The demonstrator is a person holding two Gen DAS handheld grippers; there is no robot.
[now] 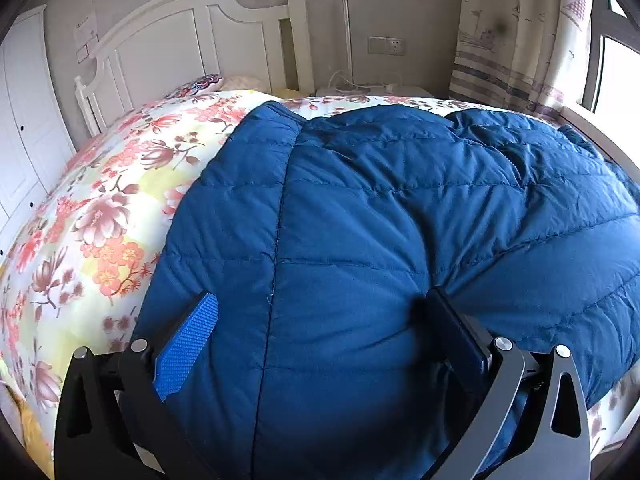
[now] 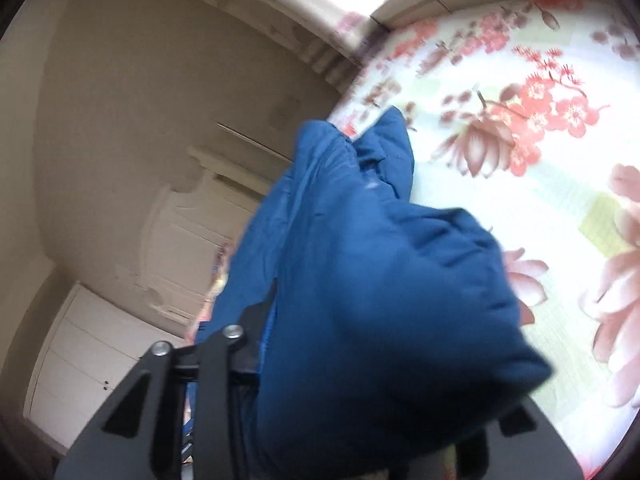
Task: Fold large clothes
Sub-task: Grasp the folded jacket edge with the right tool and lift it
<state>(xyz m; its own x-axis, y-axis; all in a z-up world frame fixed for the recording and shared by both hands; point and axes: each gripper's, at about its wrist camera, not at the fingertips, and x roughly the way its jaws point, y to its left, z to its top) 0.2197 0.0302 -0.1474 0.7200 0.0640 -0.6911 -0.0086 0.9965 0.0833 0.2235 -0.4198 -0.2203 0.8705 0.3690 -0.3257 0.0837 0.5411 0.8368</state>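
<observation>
A large blue quilted down jacket [image 1: 400, 216] lies spread on the floral bedspread [image 1: 92, 208]. My left gripper [image 1: 320, 312] is open, its fingers wide apart over the jacket's near part, with the padded fabric bulging between them. In the right wrist view a bunched part of the same jacket [image 2: 360, 280] hangs lifted above the bedspread [image 2: 540, 140]. My right gripper [image 2: 352, 360] is shut on this fabric; its right finger is hidden under the cloth. The view is tilted and blurred.
A white headboard [image 1: 192, 40] stands at the far end of the bed, with pillows [image 1: 208, 82] below it. A nightstand with cables [image 1: 368, 88] and a curtain [image 1: 516, 32] are at the right. A white wardrobe [image 1: 20, 120] is at the left.
</observation>
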